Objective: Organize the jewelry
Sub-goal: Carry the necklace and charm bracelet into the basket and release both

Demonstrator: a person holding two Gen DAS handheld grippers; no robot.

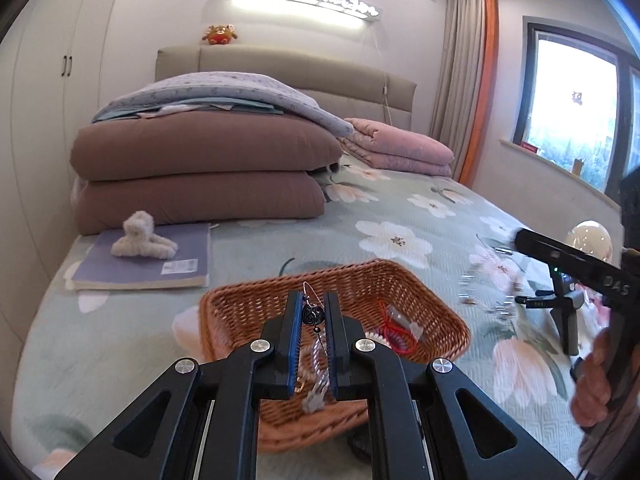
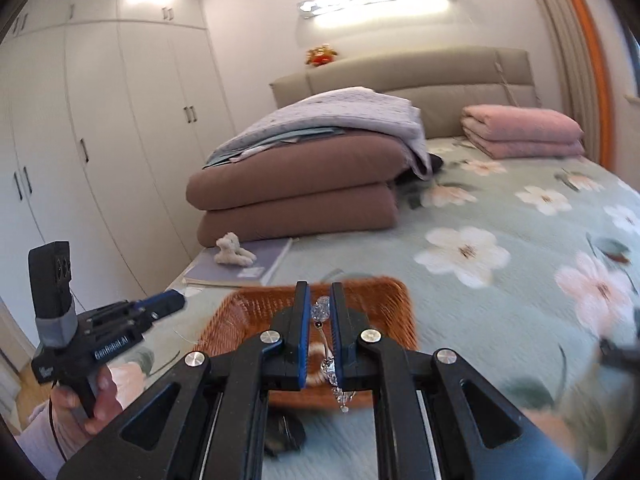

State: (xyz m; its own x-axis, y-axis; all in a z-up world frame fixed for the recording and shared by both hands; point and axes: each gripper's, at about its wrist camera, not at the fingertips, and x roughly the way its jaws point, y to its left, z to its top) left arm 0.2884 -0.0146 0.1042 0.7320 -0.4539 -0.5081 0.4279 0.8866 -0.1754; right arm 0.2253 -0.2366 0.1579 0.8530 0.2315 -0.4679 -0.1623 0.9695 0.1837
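A brown wicker basket [image 1: 432, 300] sits on the floral bedspread; it also shows in the right wrist view [image 2: 384, 292]. A red cord piece [image 1: 394, 332] in clear wrap lies inside it. My left gripper [image 1: 314, 304] is shut on a dark bead earring [image 1: 311, 314] with a wire hook and a clear twisted drop, held over the basket. My right gripper [image 2: 320, 300] is shut on a clear crystal earring [image 2: 322, 308] whose strand hangs down between the fingers, above the basket's near side. The right gripper shows blurred in the left view [image 1: 520, 240]; the left gripper shows in the right view [image 2: 176, 300].
A purple book [image 1: 148, 260] with a fluffy white hair claw [image 1: 140, 236] lies left of the basket. Folded brown quilts [image 1: 200, 176] and a pink blanket [image 1: 400, 148] are stacked toward the headboard. A small tripod [image 1: 564, 312] and a glass globe [image 1: 590, 238] stand at right. Wardrobes line the left wall.
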